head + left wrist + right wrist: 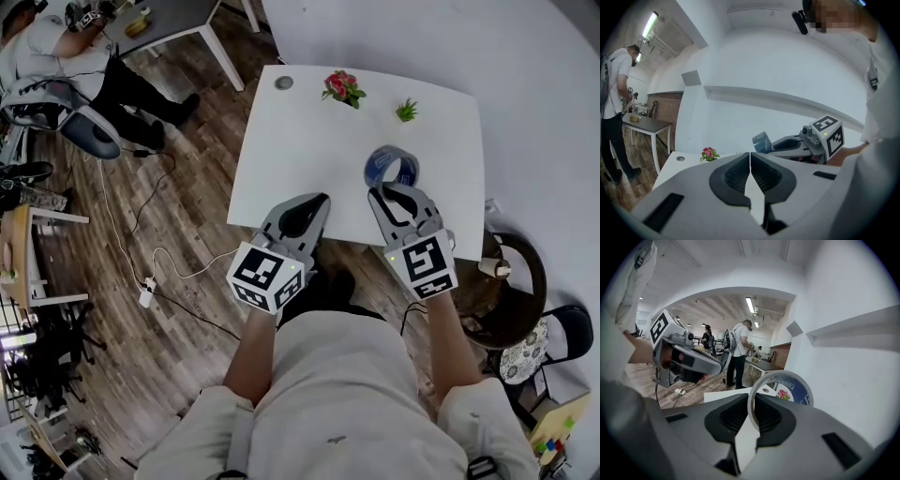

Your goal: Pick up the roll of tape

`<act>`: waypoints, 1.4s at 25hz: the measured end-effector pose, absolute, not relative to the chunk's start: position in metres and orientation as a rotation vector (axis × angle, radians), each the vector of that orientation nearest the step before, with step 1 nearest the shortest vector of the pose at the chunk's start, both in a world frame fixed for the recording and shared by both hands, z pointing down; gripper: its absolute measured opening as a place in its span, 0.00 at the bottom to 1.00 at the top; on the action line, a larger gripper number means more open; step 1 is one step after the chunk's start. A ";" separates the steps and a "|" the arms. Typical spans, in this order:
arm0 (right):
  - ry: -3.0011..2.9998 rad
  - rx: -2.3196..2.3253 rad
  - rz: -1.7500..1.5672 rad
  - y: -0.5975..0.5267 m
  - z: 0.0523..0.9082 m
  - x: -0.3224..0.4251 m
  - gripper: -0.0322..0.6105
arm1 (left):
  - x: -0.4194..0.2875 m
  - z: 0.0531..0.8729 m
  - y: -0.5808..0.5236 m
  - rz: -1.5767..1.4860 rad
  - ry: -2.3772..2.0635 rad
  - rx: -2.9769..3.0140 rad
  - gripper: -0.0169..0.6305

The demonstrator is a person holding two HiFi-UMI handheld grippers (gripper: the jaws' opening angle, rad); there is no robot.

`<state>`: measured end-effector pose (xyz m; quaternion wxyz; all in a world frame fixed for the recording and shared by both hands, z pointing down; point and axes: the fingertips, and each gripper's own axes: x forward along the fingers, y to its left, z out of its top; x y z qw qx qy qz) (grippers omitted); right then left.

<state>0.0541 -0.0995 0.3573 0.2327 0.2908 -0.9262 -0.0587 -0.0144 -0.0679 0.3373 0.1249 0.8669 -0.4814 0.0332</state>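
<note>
The roll of tape (392, 168), a thin ring with a blue inner face, hangs clear above the white table (281, 178) in the head view. My right gripper (392, 192) is shut on its near wall. In the right gripper view the tape (787, 390) stands upright with its rim pinched between the jaws of that gripper (753, 411). My left gripper (314, 208) hovers to the left of it, shut and empty. Through the left gripper view the closed jaws of the left gripper (750, 169) meet, and the tape (763, 142) shows beyond in the right gripper (787, 143).
A small pink-flowered plant (343, 88) and a little green plant (407, 111) stand at the table's far side, with a round grey cap (284, 82) at the far left corner. A person (66, 56) sits at another table far left. Cables (150, 272) lie on the wooden floor.
</note>
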 end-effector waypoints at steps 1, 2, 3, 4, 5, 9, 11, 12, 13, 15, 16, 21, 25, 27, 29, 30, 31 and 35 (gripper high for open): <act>-2.561 0.799 -0.151 -0.098 0.354 0.053 0.12 | -0.016 0.336 -0.068 0.095 -1.408 2.527 0.06; -2.580 0.800 -0.141 -0.097 0.350 0.053 0.12 | -0.017 0.334 -0.069 0.094 -1.413 2.528 0.06; -2.601 0.801 -0.130 -0.096 0.347 0.053 0.12 | -0.017 0.332 -0.070 0.093 -1.418 2.530 0.06; -2.624 0.801 -0.119 -0.095 0.343 0.054 0.12 | -0.017 0.331 -0.071 0.091 -1.423 2.533 0.06; -2.650 0.802 -0.106 -0.094 0.340 0.054 0.12 | -0.017 0.329 -0.072 0.089 -1.429 2.535 0.06; -2.741 0.803 -0.063 -0.092 0.327 0.057 0.12 | -0.019 0.325 -0.075 0.084 -1.444 2.542 0.06; -2.778 0.798 -0.064 -0.091 0.323 0.058 0.12 | -0.019 0.324 -0.076 0.084 -1.448 2.545 0.06; -2.796 0.795 -0.062 -0.089 0.321 0.059 0.12 | -0.020 0.323 -0.076 0.085 -1.450 2.546 0.06; -2.814 0.792 -0.057 -0.087 0.318 0.058 0.12 | -0.020 0.322 -0.076 0.086 -1.452 2.548 0.06; -2.848 0.785 -0.047 -0.083 0.313 0.058 0.12 | -0.022 0.320 -0.076 0.086 -1.457 2.550 0.06; -2.862 0.783 -0.043 -0.082 0.311 0.057 0.12 | -0.022 0.319 -0.077 0.087 -1.459 2.551 0.06; -2.894 0.792 -0.008 -0.080 0.307 0.059 0.12 | -0.022 0.318 -0.078 0.093 -1.456 2.556 0.06; -2.902 0.797 0.016 -0.078 0.309 0.058 0.12 | -0.024 0.319 -0.076 0.096 -1.448 2.561 0.06; -2.903 0.793 0.017 -0.076 0.310 0.057 0.12 | -0.025 0.319 -0.076 0.098 -1.447 2.561 0.06; -2.902 0.791 0.021 -0.076 0.311 0.057 0.12 | -0.025 0.320 -0.075 0.098 -1.446 2.561 0.06; -2.903 0.791 0.026 -0.075 0.311 0.057 0.12 | -0.026 0.319 -0.075 0.097 -1.446 2.560 0.06; -2.904 0.788 0.031 -0.075 0.311 0.057 0.12 | -0.026 0.319 -0.075 0.096 -1.448 2.559 0.06; -2.911 0.760 0.041 -0.074 0.312 0.057 0.12 | -0.025 0.318 -0.076 0.097 -1.454 2.556 0.06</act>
